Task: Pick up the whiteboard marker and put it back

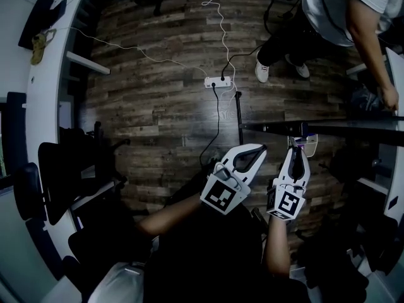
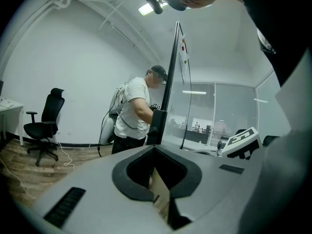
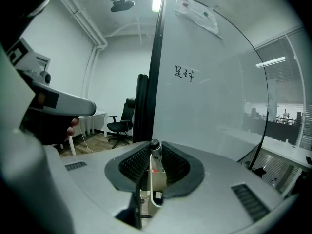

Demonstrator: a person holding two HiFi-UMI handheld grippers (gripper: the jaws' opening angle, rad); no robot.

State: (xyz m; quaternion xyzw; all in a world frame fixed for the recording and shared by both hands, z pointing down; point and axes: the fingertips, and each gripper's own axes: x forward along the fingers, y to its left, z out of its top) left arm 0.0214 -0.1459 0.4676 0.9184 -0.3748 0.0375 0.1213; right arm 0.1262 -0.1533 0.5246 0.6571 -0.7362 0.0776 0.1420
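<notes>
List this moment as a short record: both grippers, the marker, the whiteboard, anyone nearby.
left gripper: jaws together, nothing between them
right gripper: jaws closed on the whiteboard marker
marker pose: upright between the pads, top end showing above them
whiteboard: directly ahead of the right gripper, a little writing on it
other person: standing past the board's edge

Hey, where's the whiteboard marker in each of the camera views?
Head view: can't be made out; it would be at the right gripper's tips, under the whiteboard's top edge.
Left gripper view: not in it.
Right gripper view: whiteboard marker upright between the jaws, lower centre.
Shared landmark: the whiteboard, in all three.
</notes>
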